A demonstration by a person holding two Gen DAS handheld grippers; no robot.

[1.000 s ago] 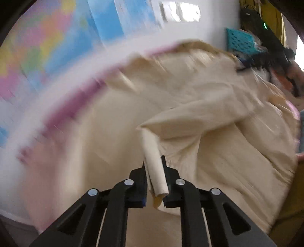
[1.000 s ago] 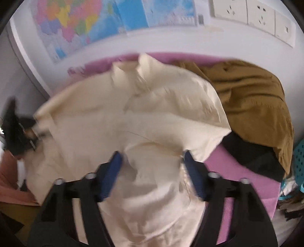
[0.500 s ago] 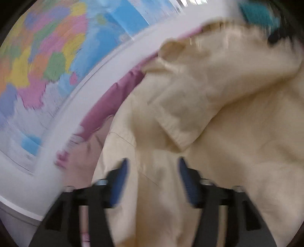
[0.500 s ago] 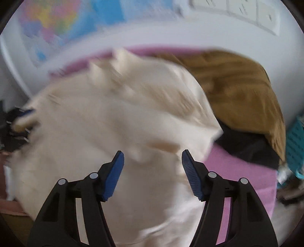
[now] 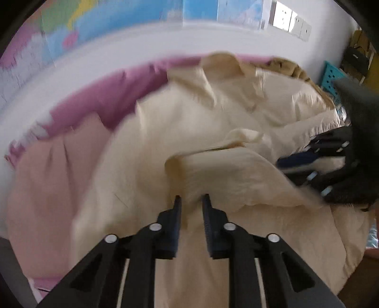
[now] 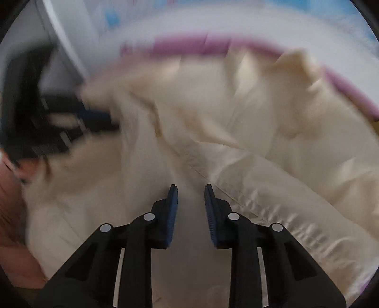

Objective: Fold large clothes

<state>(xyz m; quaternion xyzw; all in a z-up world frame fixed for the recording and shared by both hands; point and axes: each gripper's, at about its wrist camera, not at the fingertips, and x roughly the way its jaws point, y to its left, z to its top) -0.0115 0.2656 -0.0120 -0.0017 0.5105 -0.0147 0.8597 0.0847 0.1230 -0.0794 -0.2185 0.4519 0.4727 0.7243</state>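
Cream shirt (image 5: pixel 213 132) lies under both tongs: my left tongs (image 5: pixel 191 203) have just closed, pinching its folded flap, while my right tongs (image 6: pixel 191 196), closing beside its seam, grip nothing.

Both wrist views steeply down, close over garment (image 5: pixel 236 123).

Soft, even daylight fills both fisheye views, with a bright glare patch on the wall (image 5: pixel 281 17) at upper right of the left view. Motion blur smears the cream garment (image 5: pixel 213 123), the map (image 5: pixel 113 21) and the pink cover (image 5: pixel 94 99); the right view is blurrier still, most at its left edge. Only the near gripper fingers (image 6: pixel 171 208) stay sharp. Straight lines bow toward the dark circular borders. Shadows are faint, confined to cloth folds.
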